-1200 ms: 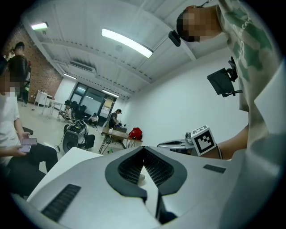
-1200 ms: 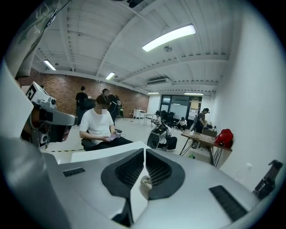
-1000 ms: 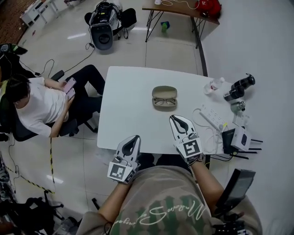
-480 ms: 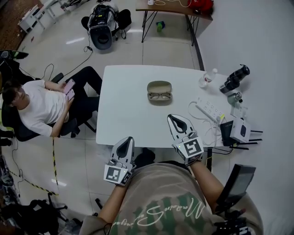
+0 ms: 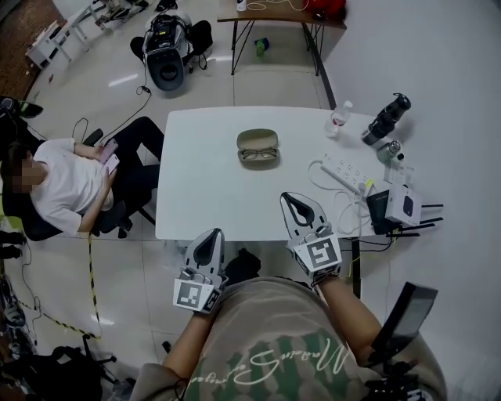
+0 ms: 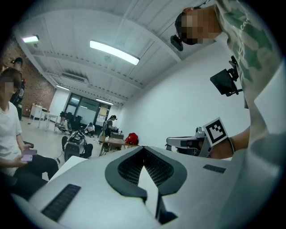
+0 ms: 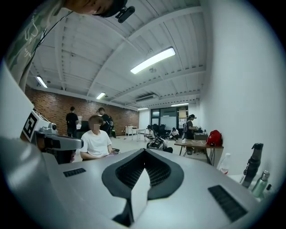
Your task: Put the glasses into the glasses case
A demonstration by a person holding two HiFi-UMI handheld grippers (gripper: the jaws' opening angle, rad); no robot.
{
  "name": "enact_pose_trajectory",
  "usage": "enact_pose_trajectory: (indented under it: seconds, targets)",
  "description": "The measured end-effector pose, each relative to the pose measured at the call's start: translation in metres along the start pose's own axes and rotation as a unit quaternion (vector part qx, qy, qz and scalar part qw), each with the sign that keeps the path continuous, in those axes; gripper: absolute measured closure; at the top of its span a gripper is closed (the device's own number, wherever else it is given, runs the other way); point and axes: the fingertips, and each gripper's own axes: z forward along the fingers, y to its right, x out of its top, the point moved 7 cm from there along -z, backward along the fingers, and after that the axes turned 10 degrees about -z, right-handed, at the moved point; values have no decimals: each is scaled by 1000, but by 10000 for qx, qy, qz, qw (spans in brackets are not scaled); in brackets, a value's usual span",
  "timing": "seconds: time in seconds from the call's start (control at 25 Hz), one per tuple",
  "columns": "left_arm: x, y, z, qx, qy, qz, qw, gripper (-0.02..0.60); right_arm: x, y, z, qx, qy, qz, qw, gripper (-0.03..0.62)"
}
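An open olive glasses case (image 5: 257, 139) lies on the white table (image 5: 203, 196), a little past its middle. Dark-framed glasses (image 5: 259, 154) rest at the case's near half; whether they sit inside it I cannot tell. My left gripper (image 5: 211, 233) hangs off the table's near edge, over the floor, shut and holding nothing. Shut and bare as well, my right gripper (image 5: 293, 197) hovers over the near right part of the table, well short of the case. The left gripper view (image 6: 143, 148) and right gripper view (image 7: 144, 151) point across the room, with no case in sight.
On the table's right end lie a power strip (image 5: 342, 174) with cables, a water bottle (image 5: 337, 119), a black flask (image 5: 386, 119) and a white router (image 5: 403, 207). A person sits on a chair (image 5: 59, 184) left of the table. Another table (image 5: 274, 16) stands beyond.
The head view has drifted, so the table and case sit higher and further left in the picture. My left gripper has pulled back a little from the table edge. Both grippers stay shut.
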Motion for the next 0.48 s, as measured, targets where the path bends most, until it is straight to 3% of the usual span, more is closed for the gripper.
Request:
enact_pose_trajectory:
  seconds: [0.16, 0.48]
  targets:
    - [-26, 26, -23, -86, -44, 87, 9999, 574, 5, -12, -37, 34, 78, 3, 10000, 582]
    - [-36, 99, -92, 51, 264, 111, 9996, 574, -3, -68, -132, 155, 66, 210, 9996, 582]
